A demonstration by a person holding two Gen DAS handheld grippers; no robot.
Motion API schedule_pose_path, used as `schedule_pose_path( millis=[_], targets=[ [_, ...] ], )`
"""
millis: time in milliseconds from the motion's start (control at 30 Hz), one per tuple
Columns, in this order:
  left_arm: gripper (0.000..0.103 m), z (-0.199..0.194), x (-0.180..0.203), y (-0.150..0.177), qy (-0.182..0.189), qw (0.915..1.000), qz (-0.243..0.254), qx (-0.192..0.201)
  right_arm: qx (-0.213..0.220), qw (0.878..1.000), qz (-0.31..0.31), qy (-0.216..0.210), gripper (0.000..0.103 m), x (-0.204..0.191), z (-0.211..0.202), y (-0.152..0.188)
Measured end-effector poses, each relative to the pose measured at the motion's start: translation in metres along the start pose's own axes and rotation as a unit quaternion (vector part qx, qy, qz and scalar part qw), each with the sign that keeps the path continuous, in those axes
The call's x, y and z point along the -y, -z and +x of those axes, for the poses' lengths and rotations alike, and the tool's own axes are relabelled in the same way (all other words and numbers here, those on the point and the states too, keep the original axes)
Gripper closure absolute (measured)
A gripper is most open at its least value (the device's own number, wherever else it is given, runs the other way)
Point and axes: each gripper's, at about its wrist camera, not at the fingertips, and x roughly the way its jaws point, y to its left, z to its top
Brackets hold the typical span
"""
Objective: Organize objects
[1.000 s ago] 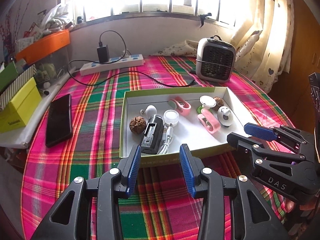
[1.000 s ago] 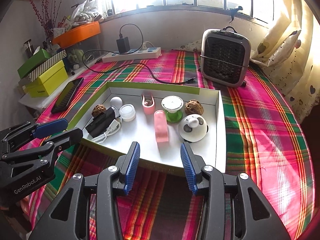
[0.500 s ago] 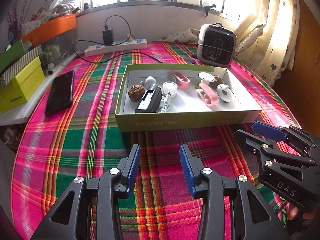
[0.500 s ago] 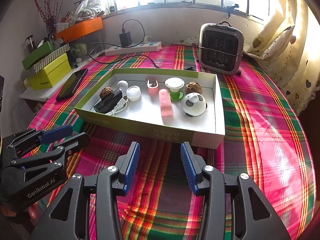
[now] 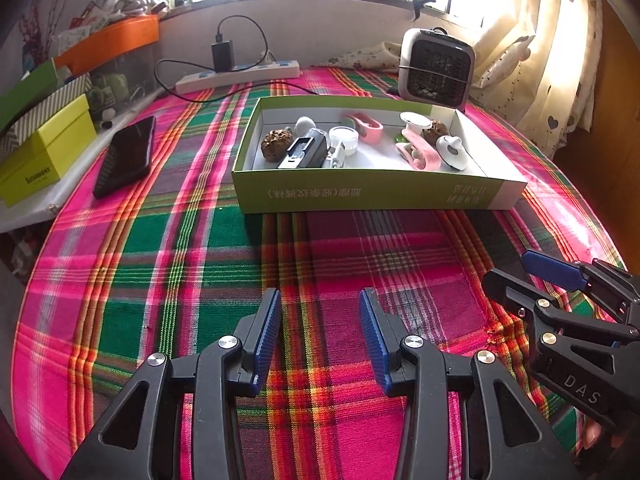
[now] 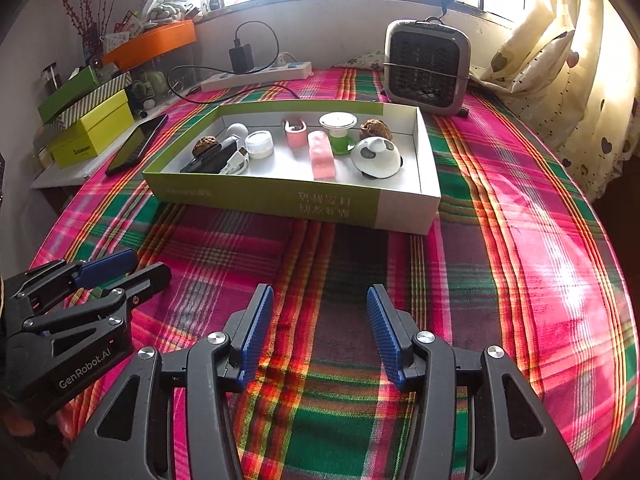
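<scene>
left wrist view is showing the left gripper [image 5: 319, 334] hanging over bare plaid cloth with its blue pads standing apart and nothing lying between them, while the green-sided box [image 5: 372, 194] is sitting well ahead on the far side of the table. right wrist view is showing the right gripper [image 6: 320, 330] in the same low spot over the tablecloth [image 6: 500, 240], its jaws opening and gripping nothing. both claws are pointing toward the box, which is lying straight ahead and farther away, with its long axis running left to right across their line and its near wall facing them. inside, the small things are gathering in two clusters: toward the left end a walnut [image 5: 276, 142], a black charger [image 5: 303, 152] and a white jar [image 5: 343, 139]; toward the right end a pink clip [image 6: 321, 155], a green-footed cup [image 6: 338, 128], a second walnut [image 6: 373, 128] and a white panda toy [image 6: 376, 153]. judging by the two views, the left gripper is standing nearer the charger end and the right gripper nearer the panda end, so each hand is looking best placed for its own half of the box. the pink clip is lying with its long axis running near to far, roughly along the right claw's pointing line, so pads closing from left and right would be meeting its long sides. a black phone [image 5: 126, 156] is resting on the cloth well left of the box, and a small heater [image 6: 426, 66] is standing just beyond its far right corner.
</scene>
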Motion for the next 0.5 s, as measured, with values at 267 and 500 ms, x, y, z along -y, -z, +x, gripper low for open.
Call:
schedule_pose_path(
  millis=[267,500],
  targets=[
    [0.064,-0.002,0.002,0.004,-0.007,0.9999,0.001,0.009,0.004,1.000,0.002,0.015,0.046,-0.003,-0.002,0.010],
    [0.063,-0.002,0.003,0.006,-0.014,0.9998,0.001,0.011,0.009,1.000,0.006,0.025,0.044,-0.003,-0.002,0.011]
  ],
)
